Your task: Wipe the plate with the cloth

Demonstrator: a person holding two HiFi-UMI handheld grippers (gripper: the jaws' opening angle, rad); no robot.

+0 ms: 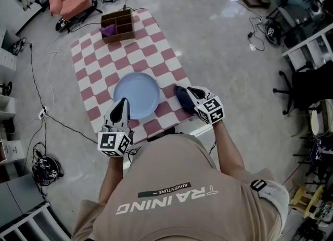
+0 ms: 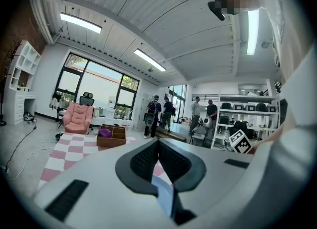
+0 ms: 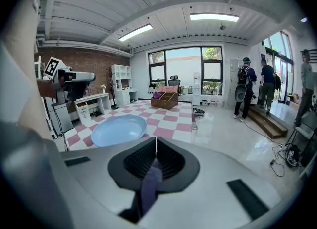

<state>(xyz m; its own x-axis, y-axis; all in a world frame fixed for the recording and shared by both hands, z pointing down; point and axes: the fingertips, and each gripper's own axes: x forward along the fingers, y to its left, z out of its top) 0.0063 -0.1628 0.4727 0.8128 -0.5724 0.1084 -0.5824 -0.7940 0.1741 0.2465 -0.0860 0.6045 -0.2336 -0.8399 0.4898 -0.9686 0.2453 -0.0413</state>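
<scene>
Looking down from the head view, the blue plate [image 1: 136, 95] lies flat on the checked table [image 1: 88, 68], close to its near edge. The left claw [image 1: 122, 103] reaches in at the plate's near-left rim, apparently to pin it so that it will not slide under a wiping stroke. The right claw [image 1: 188, 93] sits just beside the plate's right edge with a dark cloth [image 1: 181, 99] bunched at its tip. The cloth is over the table, not yet on the plate. A wooden box [image 1: 118, 25] stands at the far end, well apart and out of the way.

In the left gripper view, the claw's pads are closed with a pale blue edge clamped between them. This is the plate's rim, gripped edge-on, which suits steadying rather than lifting.

In the right gripper view, the claw is closed on a fold of purplish-dark cloth that hangs from between the pads. The plate lies ahead and to its left, bare. Wiping seems not to have begun, and the next move calls for carrying the cloth across onto the plate's face.
</scene>
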